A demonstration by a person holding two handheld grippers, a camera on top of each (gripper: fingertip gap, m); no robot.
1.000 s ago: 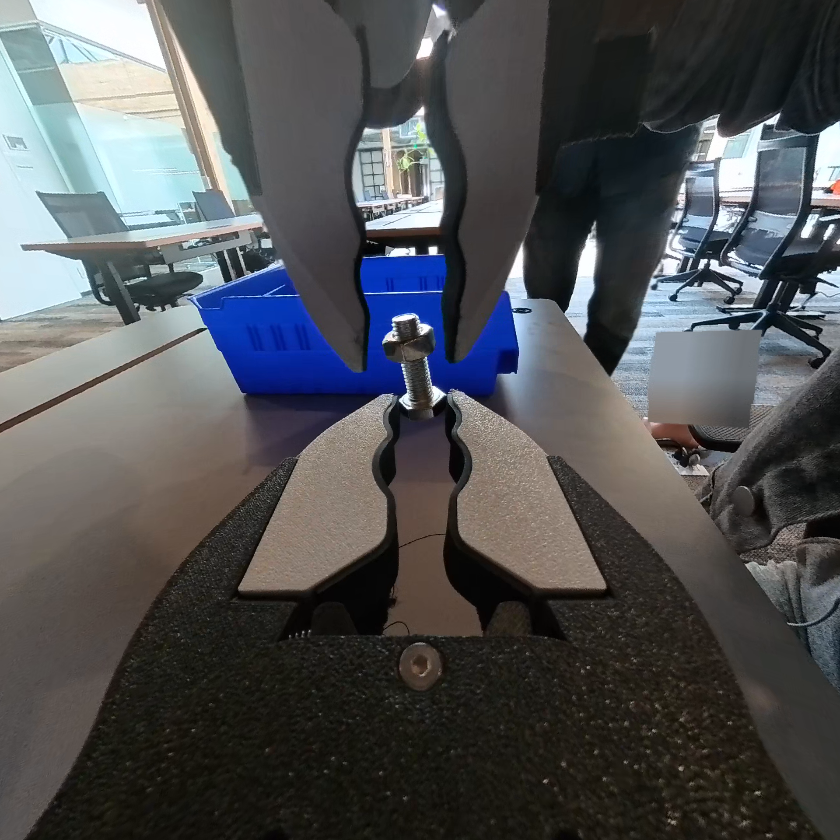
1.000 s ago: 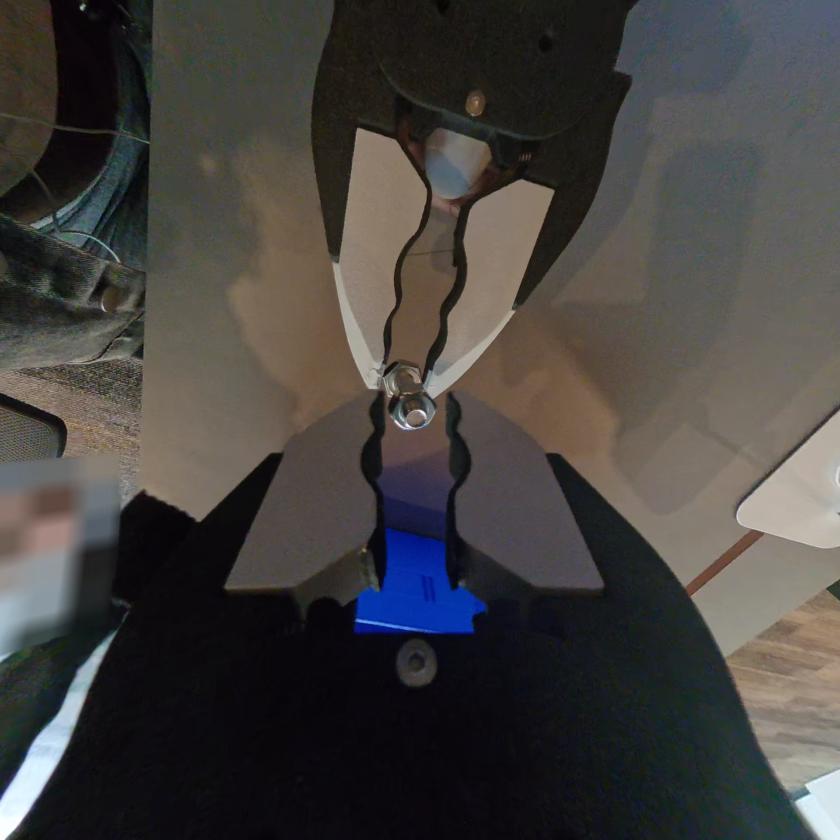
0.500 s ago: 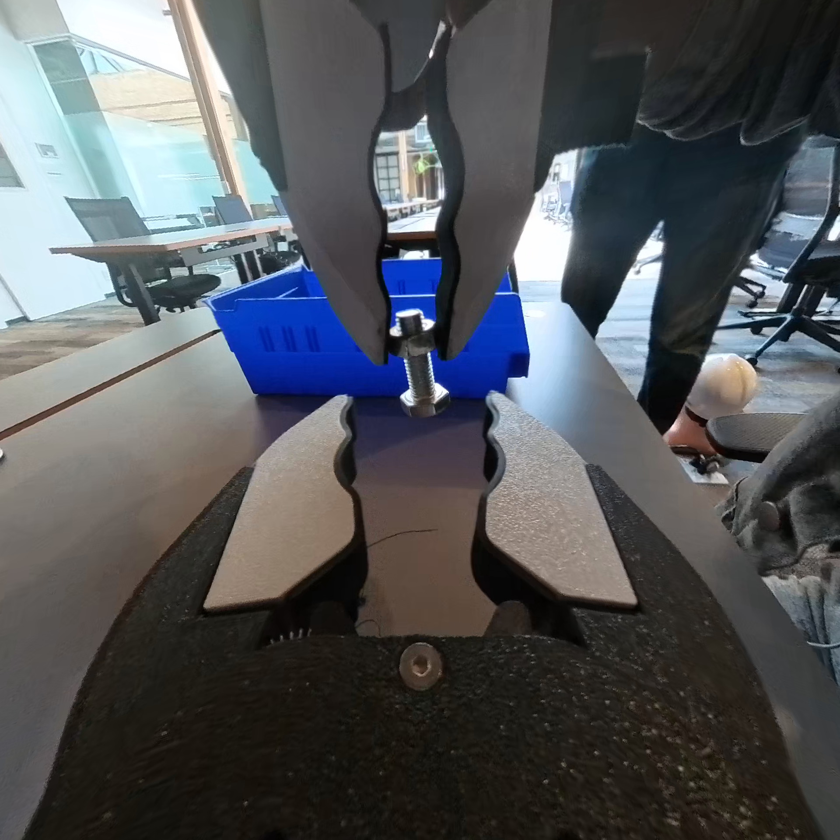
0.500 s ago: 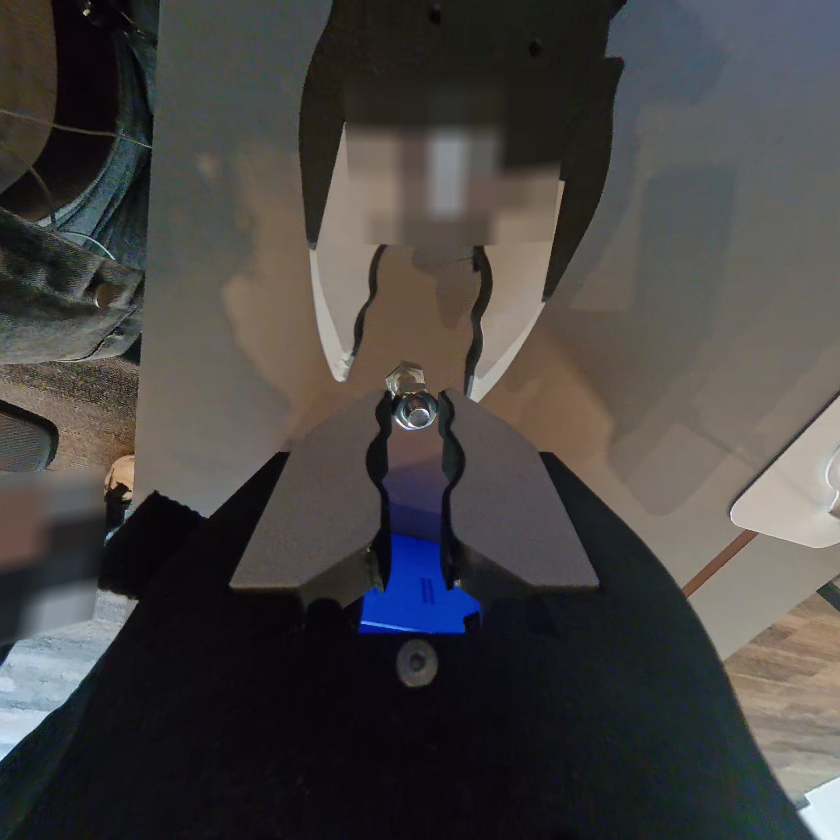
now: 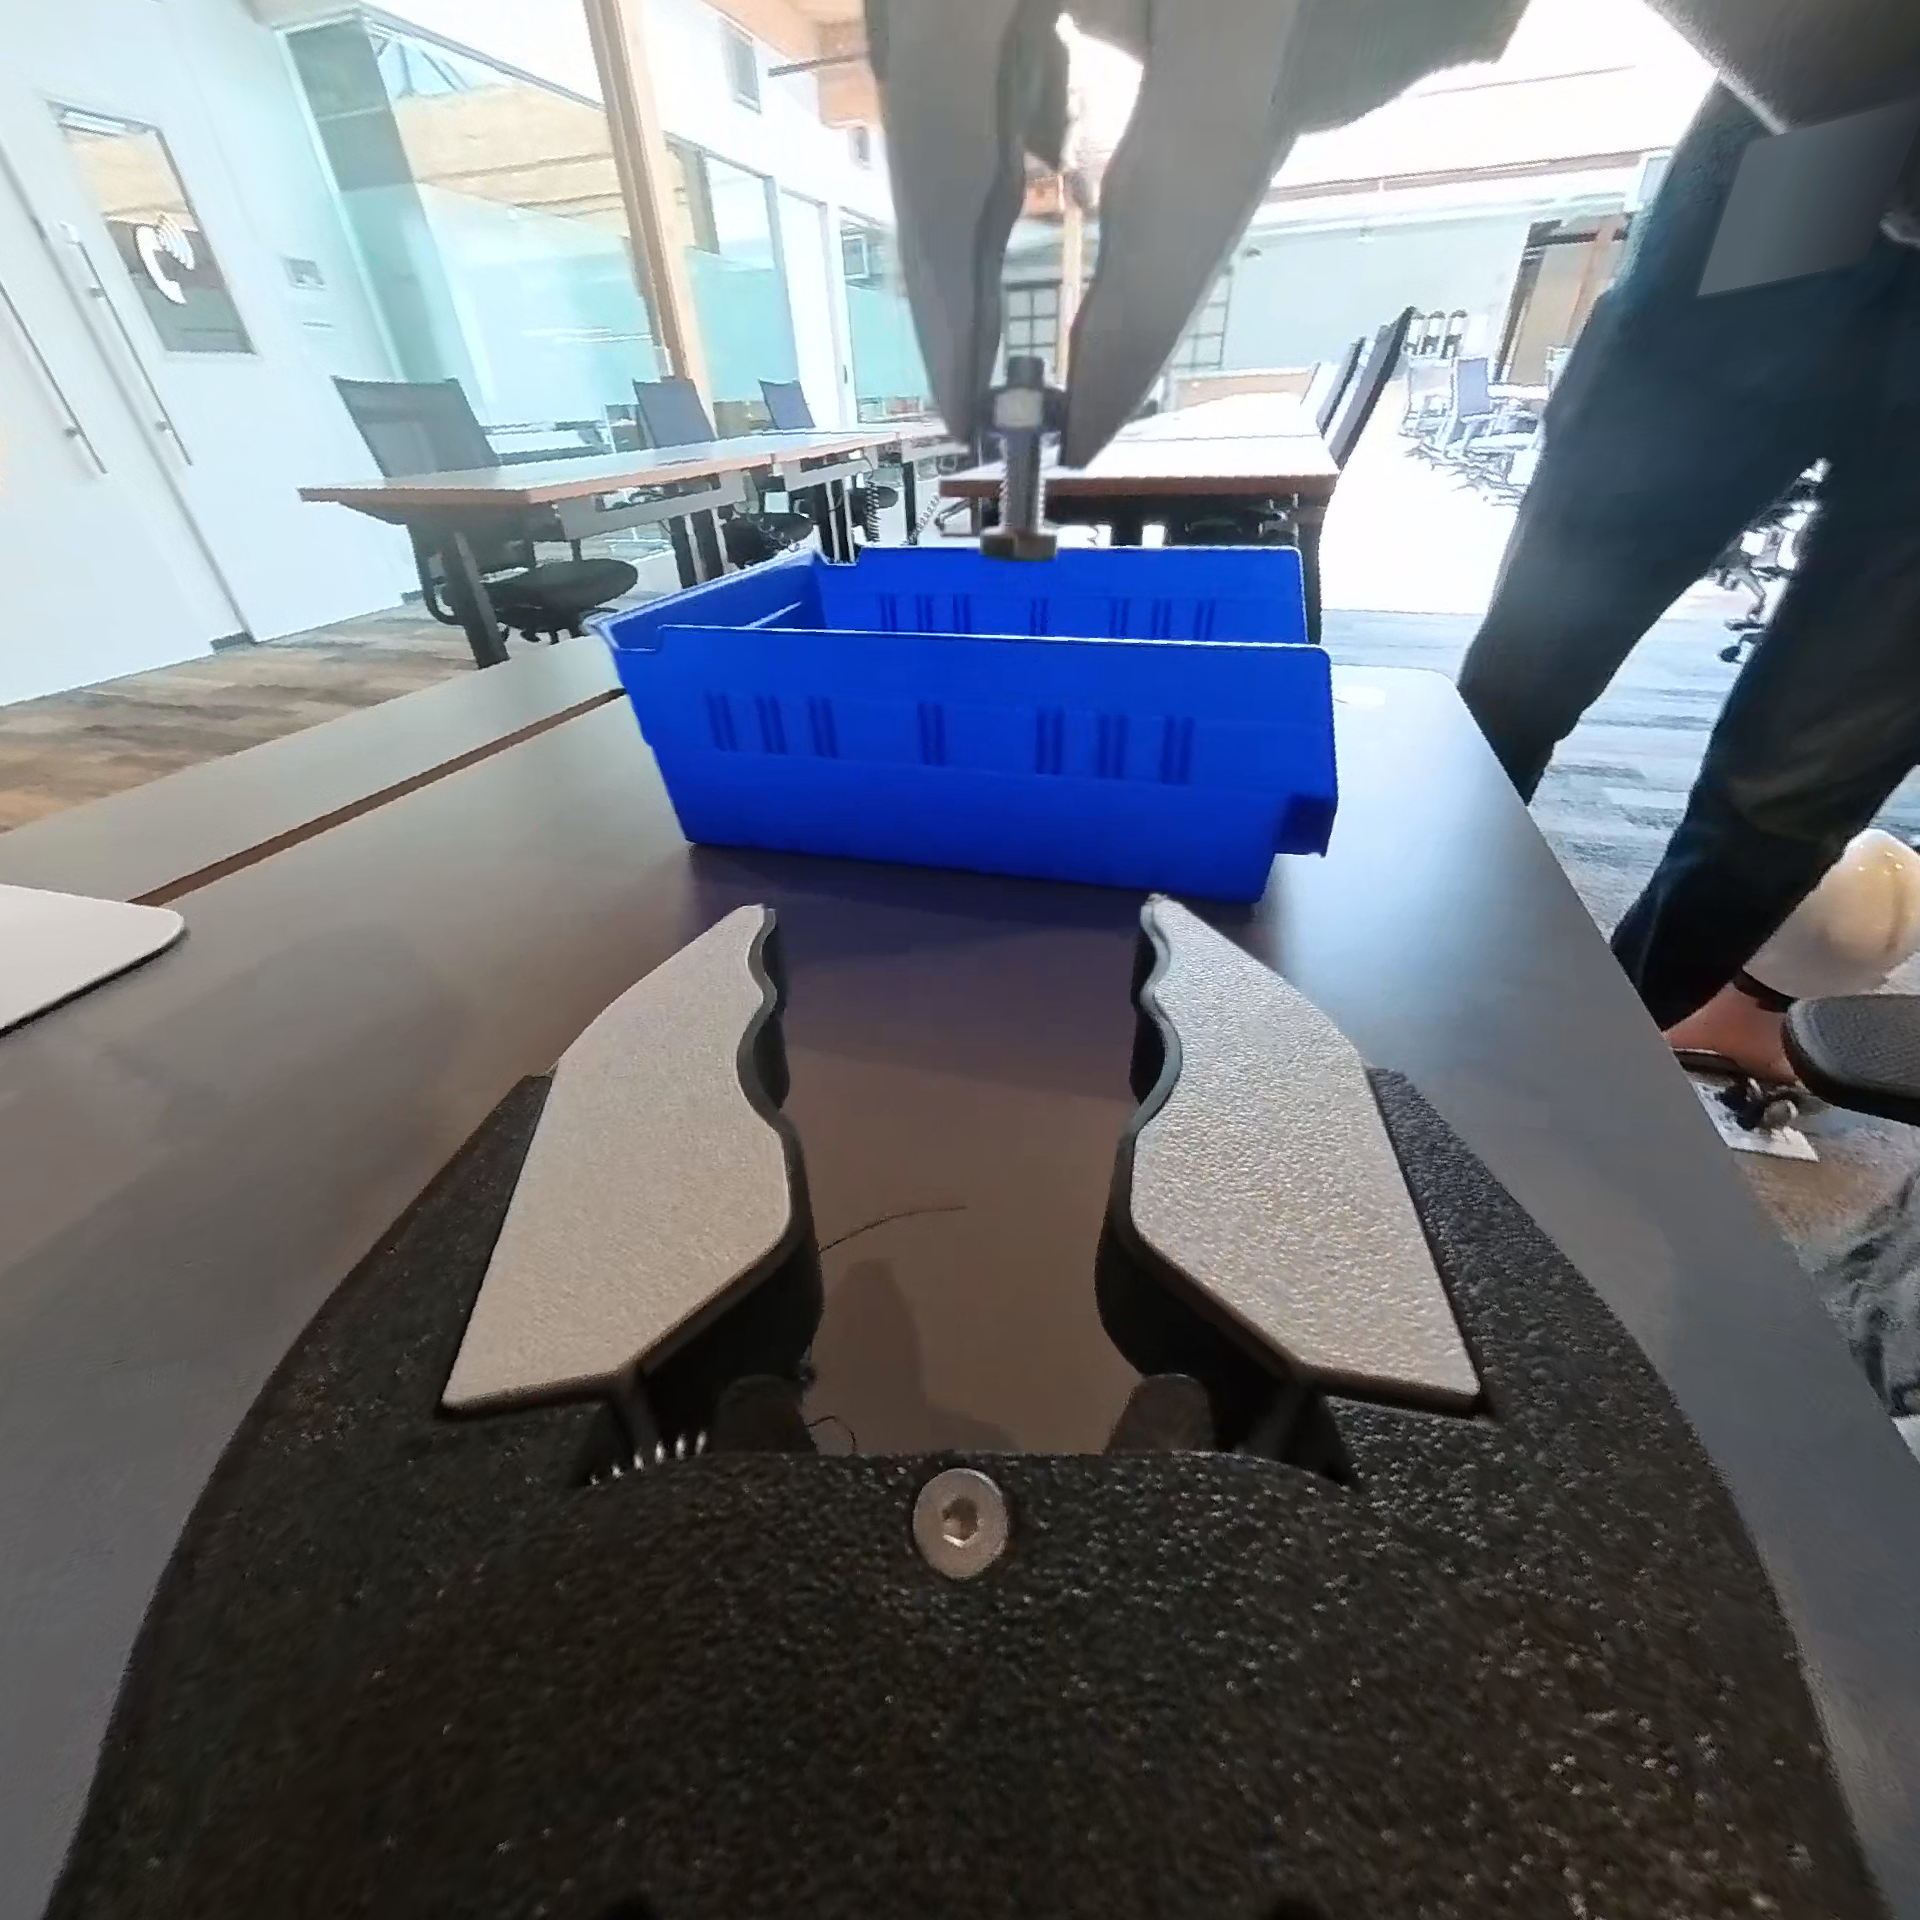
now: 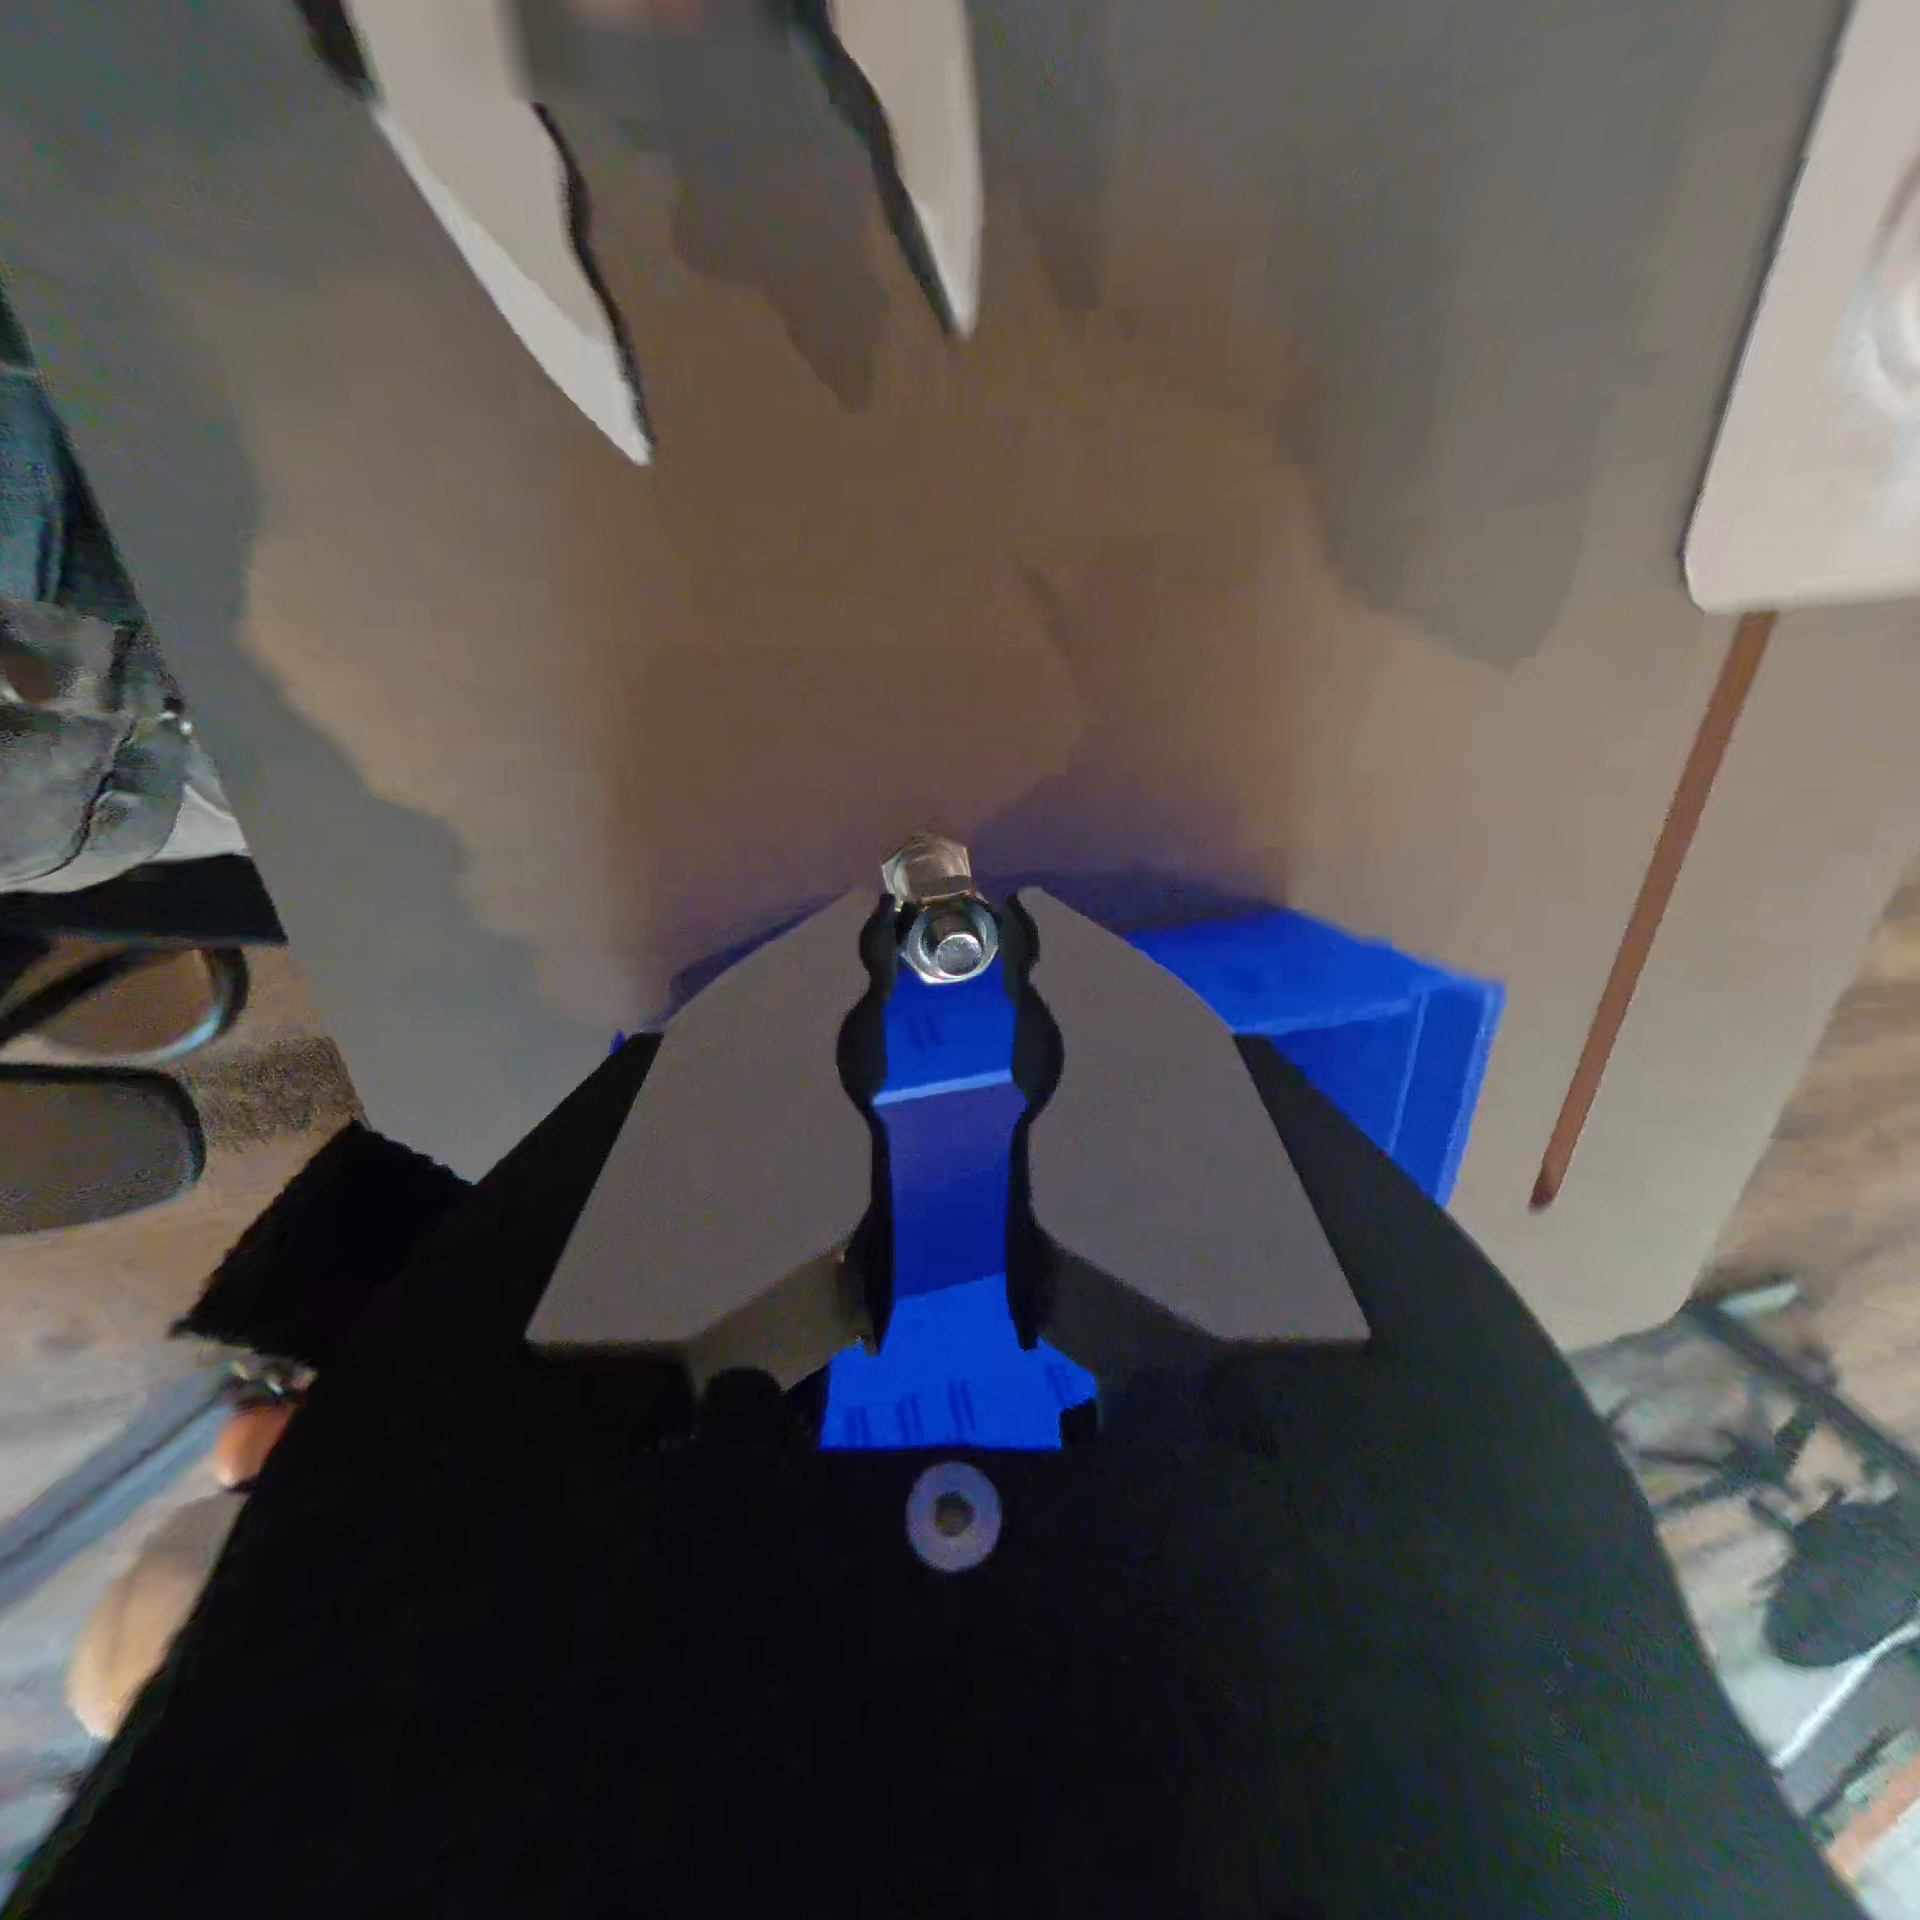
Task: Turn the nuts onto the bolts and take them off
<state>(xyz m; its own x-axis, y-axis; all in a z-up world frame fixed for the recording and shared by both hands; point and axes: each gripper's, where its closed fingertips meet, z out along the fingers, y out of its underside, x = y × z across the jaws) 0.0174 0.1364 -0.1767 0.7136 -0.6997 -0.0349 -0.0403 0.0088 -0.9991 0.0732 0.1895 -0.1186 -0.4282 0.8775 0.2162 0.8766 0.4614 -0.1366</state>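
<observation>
A steel bolt [image 5: 1020,488] hangs head down with a nut [image 5: 1020,407] near its top end. My right gripper [image 5: 1020,421] comes down from above and is shut on the nut, holding the bolt in the air over the near rim of the blue bin [image 5: 987,769]. In the right wrist view the nut [image 6: 948,948] sits between my right gripper's [image 6: 951,920] fingertips, with the bolt head [image 6: 925,868] beyond it and the bin [image 6: 1351,1039] below. My left gripper [image 5: 958,925] is open and empty, low over the dark table [image 5: 312,987] in front of the bin; it also shows in the right wrist view [image 6: 800,384].
A white pad [image 5: 62,956] lies at the table's left edge. A person's legs [image 5: 1714,520] stand beside the table's right edge. Office desks and chairs fill the room behind the bin. About 11 cm separates my left fingertips from my right.
My left gripper let go of the bolt head, opened wide and drew back. My right gripper lifted the bolt by its nut, up and away over the blue bin.
</observation>
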